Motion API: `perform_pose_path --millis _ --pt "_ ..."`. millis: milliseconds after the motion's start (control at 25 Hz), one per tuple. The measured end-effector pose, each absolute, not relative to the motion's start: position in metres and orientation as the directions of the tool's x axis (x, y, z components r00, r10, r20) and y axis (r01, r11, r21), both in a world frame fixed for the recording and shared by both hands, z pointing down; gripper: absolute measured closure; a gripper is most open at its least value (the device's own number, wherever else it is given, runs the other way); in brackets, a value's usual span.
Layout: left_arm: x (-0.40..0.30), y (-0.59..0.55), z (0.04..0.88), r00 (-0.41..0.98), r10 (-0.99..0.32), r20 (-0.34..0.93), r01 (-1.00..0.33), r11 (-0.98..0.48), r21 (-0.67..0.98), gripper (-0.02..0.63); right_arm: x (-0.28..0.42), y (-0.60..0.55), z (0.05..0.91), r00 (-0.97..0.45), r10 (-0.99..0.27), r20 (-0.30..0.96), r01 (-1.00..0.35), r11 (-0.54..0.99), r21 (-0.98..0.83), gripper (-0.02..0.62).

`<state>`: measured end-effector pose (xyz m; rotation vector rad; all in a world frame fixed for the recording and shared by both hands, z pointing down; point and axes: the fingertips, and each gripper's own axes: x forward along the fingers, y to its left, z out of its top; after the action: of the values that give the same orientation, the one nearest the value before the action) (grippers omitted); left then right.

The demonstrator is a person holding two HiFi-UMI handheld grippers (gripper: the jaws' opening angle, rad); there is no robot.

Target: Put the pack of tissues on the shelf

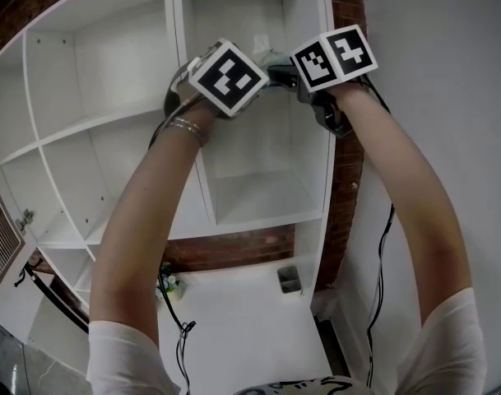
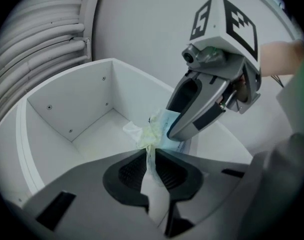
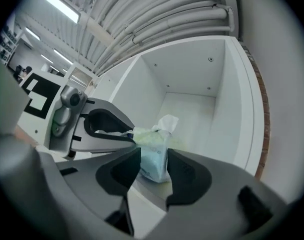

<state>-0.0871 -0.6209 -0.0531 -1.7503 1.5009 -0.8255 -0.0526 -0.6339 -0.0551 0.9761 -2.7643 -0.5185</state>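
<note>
Bare forearms [image 1: 143, 212] fill the near part of the head view, reaching up and away toward a white shelf unit [image 1: 110, 122] of open square compartments. A strip of brick wall [image 1: 345, 212] runs down its right side. At the far end of the arms, the left gripper [image 1: 234, 76] and the right gripper [image 1: 316, 68] meet close together at the front of an upper compartment. Each carries a cube with black and white square markers. A thin bracelet [image 1: 184, 127] circles the left wrist. The cubes cover the jaws in this view.

Left gripper view: the left gripper [image 2: 151, 151] has its dark pads nearly together, pinching a thin flap of wrapper on the pack of tissues [image 2: 152, 131]. The pale green and blue pack sits just past the jaw tips, at the open front of a white compartment [image 2: 67, 109]. The right gripper [image 2: 174, 131] comes in from the upper right, one grey jaw lying alongside the pack.

Right gripper view: the right gripper [image 3: 154, 159] has its jaws spread wide. The pack of tissues [image 3: 152, 144] stands upright between them, its crumpled top poking up, and the pads do not squeeze it. The left gripper [image 3: 129, 136] reaches in from the left and touches the top of the pack. Behind is the white compartment [image 3: 191, 79], with grey pipes [image 3: 166, 14] along the ceiling above.
</note>
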Motion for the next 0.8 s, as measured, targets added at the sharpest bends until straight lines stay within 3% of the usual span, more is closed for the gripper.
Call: perform_pose_path --millis 320,800 --pt "-0.09 -0.623 -0.061 0.053 -0.997 -0.058 -0.438 0.029 -0.898 0.486 -0.053 -0.644 -0.056 -0.658 -0.752 -0.04 -0.691 0.581 0.43 0.426" --pt "-0.096 -0.603 -0.066 0.137 -0.978 -0.155 -0.53 0.06 -0.846 0.488 -0.035 -0.632 -0.064 -0.724 -0.682 -0.102 -0.676 0.673 0.302 0.428"
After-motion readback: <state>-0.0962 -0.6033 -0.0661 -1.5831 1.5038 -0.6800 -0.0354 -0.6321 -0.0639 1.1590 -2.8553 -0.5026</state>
